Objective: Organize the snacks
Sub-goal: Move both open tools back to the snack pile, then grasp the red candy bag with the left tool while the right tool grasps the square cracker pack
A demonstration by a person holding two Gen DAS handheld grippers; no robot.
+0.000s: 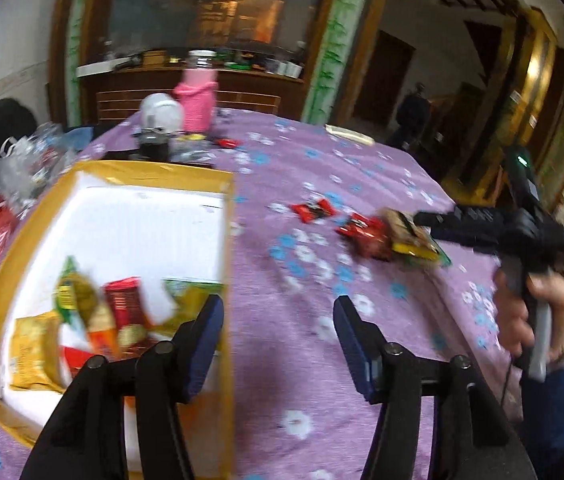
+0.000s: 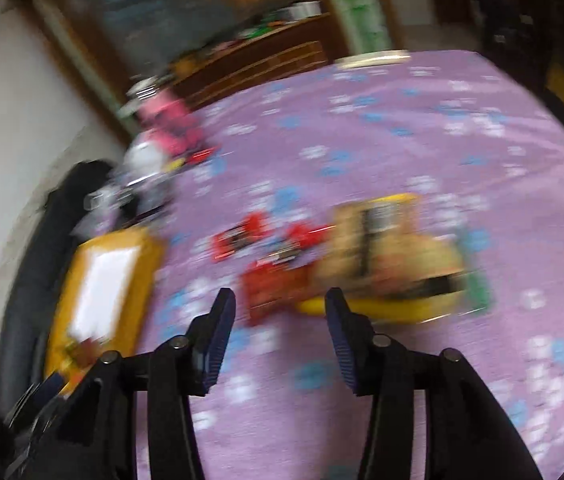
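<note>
Nearest the left wrist camera, the left gripper [image 1: 278,344] hangs with its jaws well apart and nothing between them, its left finger over the right wall of the yellow-rimmed box [image 1: 226,264]. At the left, that box sits on the purple flowered bench [image 1: 289,380], long axis running away from the camera, with several snack packets [image 1: 94,320] heaped in its near end. Further right, loose red snack packets [image 1: 313,210] lie on the cloth, then a large tan and yellow packet [image 1: 413,240], long axis roughly across the picture. At the far right, a hand [image 1: 529,312] holds the right gripper [image 1: 421,219], its tips at that packet.

Only this view shows the hand and the box's contents. The right wrist view, badly blurred, shows the right gripper [image 2: 280,328] part open, empty, just short of the red packets [image 2: 270,288] and the tan packet [image 2: 393,252].
</note>
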